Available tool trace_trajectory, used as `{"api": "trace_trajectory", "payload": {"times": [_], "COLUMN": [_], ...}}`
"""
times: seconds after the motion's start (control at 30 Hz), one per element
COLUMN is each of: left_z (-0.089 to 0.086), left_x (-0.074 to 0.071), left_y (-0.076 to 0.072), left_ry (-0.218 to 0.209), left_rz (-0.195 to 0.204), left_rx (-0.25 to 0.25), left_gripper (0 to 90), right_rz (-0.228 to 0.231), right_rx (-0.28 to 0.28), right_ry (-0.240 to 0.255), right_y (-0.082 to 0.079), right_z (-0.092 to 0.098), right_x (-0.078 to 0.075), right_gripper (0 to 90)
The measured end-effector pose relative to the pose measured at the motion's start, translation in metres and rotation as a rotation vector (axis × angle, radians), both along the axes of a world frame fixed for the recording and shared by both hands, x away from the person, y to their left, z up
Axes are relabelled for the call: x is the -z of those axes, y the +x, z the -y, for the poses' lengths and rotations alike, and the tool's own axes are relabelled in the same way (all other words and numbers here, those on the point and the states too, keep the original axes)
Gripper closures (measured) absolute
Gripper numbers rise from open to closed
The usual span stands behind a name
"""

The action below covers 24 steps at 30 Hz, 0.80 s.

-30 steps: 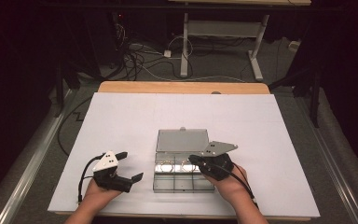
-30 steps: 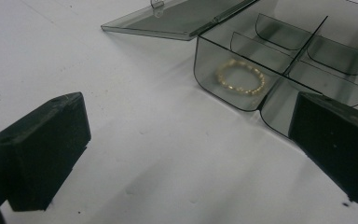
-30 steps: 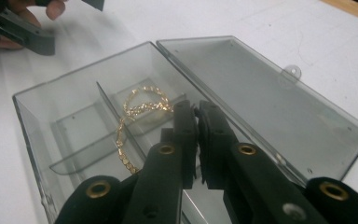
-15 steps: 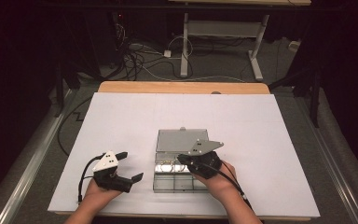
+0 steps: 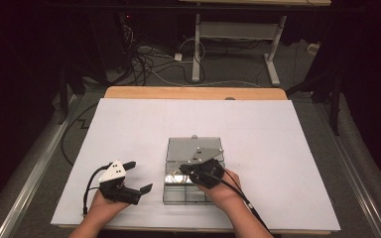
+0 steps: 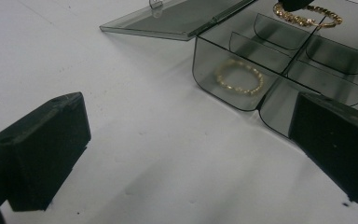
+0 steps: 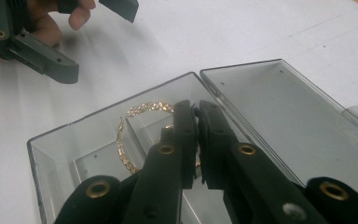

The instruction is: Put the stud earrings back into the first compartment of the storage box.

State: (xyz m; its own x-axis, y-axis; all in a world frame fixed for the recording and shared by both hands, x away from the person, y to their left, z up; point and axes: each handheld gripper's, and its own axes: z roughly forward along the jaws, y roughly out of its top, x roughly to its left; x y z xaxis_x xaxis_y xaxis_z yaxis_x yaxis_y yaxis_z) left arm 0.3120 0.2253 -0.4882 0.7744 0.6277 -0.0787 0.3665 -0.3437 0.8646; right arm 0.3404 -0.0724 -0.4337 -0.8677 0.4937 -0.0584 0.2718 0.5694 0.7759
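On the smooth white surface (image 5: 129, 124), a clear plastic compartment box (image 7: 60, 154) lies with its lid (image 7: 284, 121) open. The right gripper (image 7: 197, 108), jaws pinched together, grips a gold chain bracelet (image 7: 142, 109) over it. The left gripper (image 6: 186, 154) rests beside the box, jaws wide apart and empty; a second gold bracelet (image 6: 239, 77) lies in a corner compartment.

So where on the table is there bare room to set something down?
Bare: the white tabletop beyond the left tool, and right of the clear box. Crowded: the near edge, where the right tool works over the box.
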Motion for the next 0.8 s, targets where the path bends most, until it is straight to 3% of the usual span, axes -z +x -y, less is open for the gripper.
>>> {"api": "trace_trajectory", "payload": {"times": [0.63,0.8], "left_z": [0.000,0.000], "left_x": [0.000,0.000], "left_y": [0.000,0.000], "left_ry": [-0.003,-0.004], "left_rz": [-0.001,0.000], "left_rx": [0.001,0.001], "left_gripper": [0.0,0.0], "right_rz": [-0.014,-0.027], "right_rx": [0.002,0.020], "right_ry": [-0.041,-0.038], "right_y": [0.011,0.014], "right_z": [-0.019,-0.018], "right_x": [0.006,0.008], "right_gripper": [86.8,70.6]}}
